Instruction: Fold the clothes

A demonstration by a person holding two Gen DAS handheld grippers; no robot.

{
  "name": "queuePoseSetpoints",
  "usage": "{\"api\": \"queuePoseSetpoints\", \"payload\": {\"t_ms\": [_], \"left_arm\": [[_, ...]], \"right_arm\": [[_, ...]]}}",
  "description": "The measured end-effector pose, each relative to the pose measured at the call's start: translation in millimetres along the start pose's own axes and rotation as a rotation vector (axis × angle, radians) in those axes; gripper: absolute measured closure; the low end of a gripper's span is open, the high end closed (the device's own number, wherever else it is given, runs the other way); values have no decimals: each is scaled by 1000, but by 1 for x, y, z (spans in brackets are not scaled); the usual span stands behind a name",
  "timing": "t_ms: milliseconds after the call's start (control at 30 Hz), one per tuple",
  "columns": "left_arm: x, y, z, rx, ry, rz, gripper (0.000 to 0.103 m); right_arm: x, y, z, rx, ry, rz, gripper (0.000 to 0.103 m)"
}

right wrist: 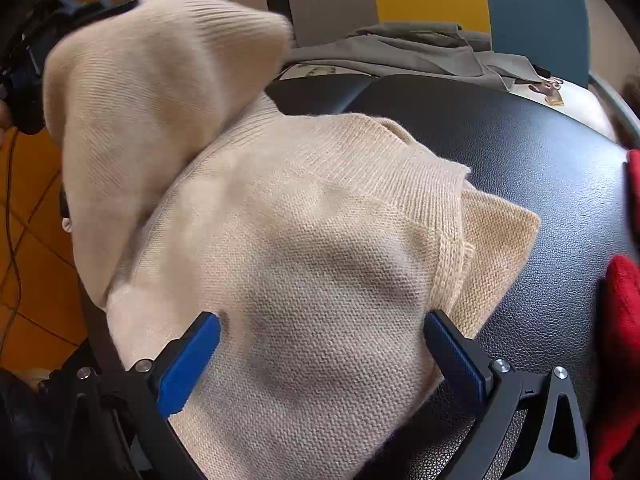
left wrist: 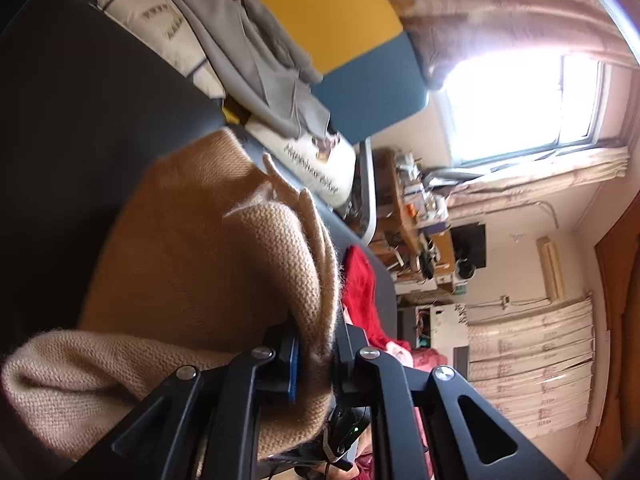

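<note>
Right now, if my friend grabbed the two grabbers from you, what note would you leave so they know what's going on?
Left gripper: shut on a bunched edge of the beige sweater, lifting that part up over the rest.
Right gripper: open, fingers spread over the sweater's body, gripping nothing.
The sweater lies mostly flat on the black table. A red garment waits at the right edge; grey clothes are piled at the back.
Done: first fold has been started.
Left: lay the lifted part down, finish folding, then the other clothes.
</note>
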State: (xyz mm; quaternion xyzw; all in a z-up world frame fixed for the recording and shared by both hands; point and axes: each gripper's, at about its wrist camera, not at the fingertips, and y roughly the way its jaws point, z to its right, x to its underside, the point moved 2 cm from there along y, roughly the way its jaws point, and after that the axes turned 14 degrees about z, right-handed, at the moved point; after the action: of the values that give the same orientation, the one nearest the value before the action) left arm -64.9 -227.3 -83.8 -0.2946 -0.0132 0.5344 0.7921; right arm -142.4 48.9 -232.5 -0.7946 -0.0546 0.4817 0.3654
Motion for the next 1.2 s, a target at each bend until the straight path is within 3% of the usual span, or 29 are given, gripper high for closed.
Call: {"api": "queuePoseSetpoints", "payload": {"t_ms": [200, 467, 600, 733, 933, 1100, 1200], "left_arm": [[30, 56, 14, -49, 29, -70, 93], [65, 86, 28, -79, 49, -108, 93], [79, 113, 17, -151, 68, -160, 92], [95, 132, 6, -172, 52, -237, 91], [109, 137, 12, -126, 6, -310, 86], [112, 119, 36, 9, -12, -385, 85], [93, 79, 47, 97, 23, -359, 85]], "right_arm": [[6, -4, 9, -16, 6, 26, 0], [12, -9, 23, -40, 42, 64, 0], [10, -12, 23, -30, 40, 70, 0], [17, -30, 35, 12, 53, 62, 0], [29, -40, 39, 92, 128, 62, 0], [35, -43, 33, 124, 199, 70, 0], [36, -65, 21, 108, 218, 106, 0]]}}
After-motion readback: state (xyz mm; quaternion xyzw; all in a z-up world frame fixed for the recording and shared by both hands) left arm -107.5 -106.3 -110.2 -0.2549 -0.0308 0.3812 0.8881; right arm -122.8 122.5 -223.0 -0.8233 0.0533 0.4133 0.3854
